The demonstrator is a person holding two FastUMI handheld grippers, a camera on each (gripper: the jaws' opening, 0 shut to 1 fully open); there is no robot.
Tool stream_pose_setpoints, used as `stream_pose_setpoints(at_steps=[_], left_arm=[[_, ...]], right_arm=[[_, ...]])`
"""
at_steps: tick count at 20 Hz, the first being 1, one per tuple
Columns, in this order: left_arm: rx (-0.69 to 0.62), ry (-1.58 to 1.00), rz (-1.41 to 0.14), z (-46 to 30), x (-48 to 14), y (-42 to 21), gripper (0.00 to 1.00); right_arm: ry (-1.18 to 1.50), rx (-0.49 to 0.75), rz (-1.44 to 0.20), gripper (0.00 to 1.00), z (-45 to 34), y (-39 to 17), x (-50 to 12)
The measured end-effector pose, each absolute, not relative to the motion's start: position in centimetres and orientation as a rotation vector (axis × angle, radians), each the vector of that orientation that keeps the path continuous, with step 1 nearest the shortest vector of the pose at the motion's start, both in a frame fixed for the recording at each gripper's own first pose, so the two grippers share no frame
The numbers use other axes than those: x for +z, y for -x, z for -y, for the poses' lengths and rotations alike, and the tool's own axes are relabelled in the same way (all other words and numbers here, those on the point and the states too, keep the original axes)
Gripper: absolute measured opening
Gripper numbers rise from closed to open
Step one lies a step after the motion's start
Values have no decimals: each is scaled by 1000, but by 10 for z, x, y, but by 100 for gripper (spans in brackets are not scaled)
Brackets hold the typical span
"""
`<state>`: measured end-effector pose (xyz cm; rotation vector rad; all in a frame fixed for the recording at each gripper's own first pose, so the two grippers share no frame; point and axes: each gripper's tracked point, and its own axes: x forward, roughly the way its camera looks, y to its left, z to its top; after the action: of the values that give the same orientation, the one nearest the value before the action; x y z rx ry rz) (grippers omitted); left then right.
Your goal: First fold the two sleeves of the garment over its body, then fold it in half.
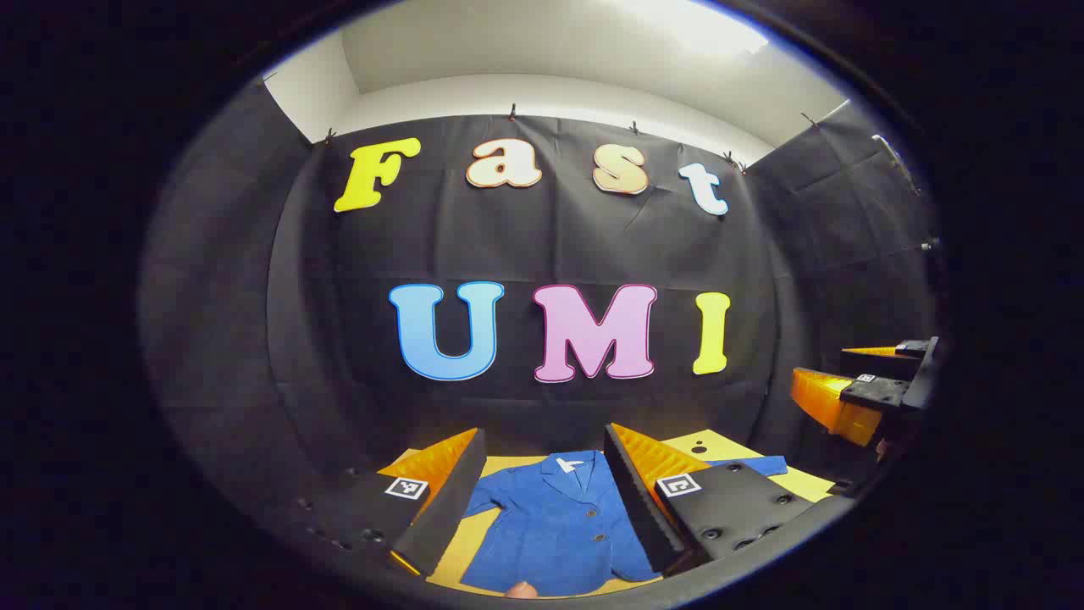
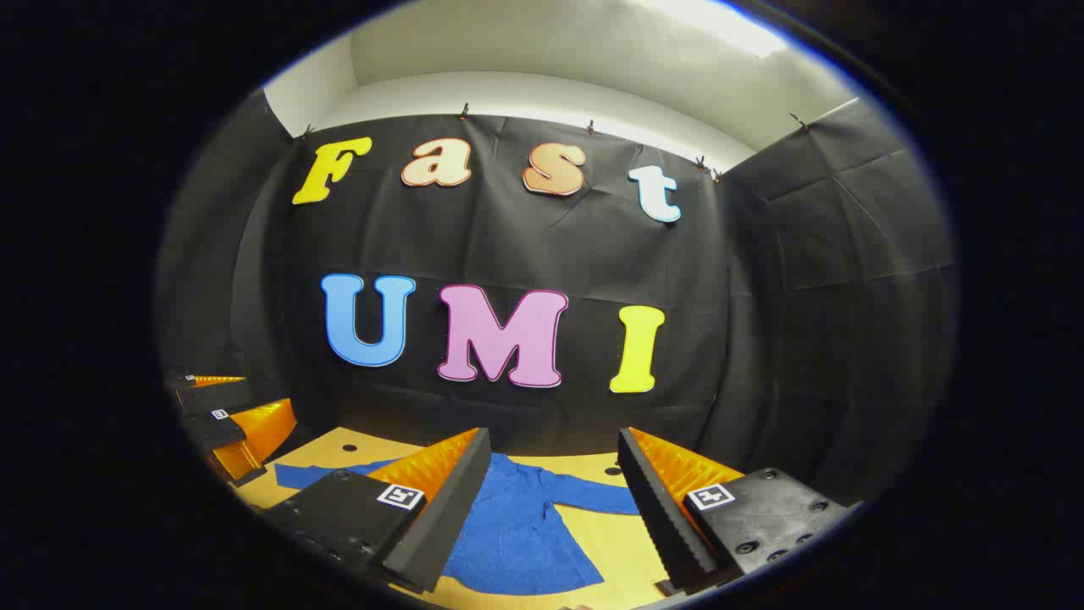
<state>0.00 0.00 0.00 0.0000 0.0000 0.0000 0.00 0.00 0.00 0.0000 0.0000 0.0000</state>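
A blue buttoned jacket [image 1: 555, 525] lies flat on the yellow table [image 1: 720, 447], collar toward the back wall, sleeves spread out to both sides. My left gripper [image 1: 542, 500] hovers open above its body, fingers apart on either side of the collar. My right gripper [image 2: 550, 508] is open too, above the jacket [image 2: 517, 534], with one sleeve [image 2: 593, 496] stretching right between its fingers. The other sleeve [image 2: 305, 474] reaches left. The right gripper [image 1: 855, 394] appears at the far right of the left gripper view; the left gripper [image 2: 233, 419] appears at the left of the right gripper view.
Black cloth walls close the booth at the back and sides. The yellow table [image 2: 627, 551] has small dark holes [image 2: 349, 446] near its far edge. A fingertip [image 1: 521, 590] peeks in at the bottom of the left gripper view.
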Motion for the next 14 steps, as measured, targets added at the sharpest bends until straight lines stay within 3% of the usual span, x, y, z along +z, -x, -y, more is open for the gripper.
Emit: stream_pose_setpoints(at_steps=[14], left_arm=[[45,9,-22,-17,-8,-4,80]], right_arm=[[3,39,-18,96,-18,-11,1]])
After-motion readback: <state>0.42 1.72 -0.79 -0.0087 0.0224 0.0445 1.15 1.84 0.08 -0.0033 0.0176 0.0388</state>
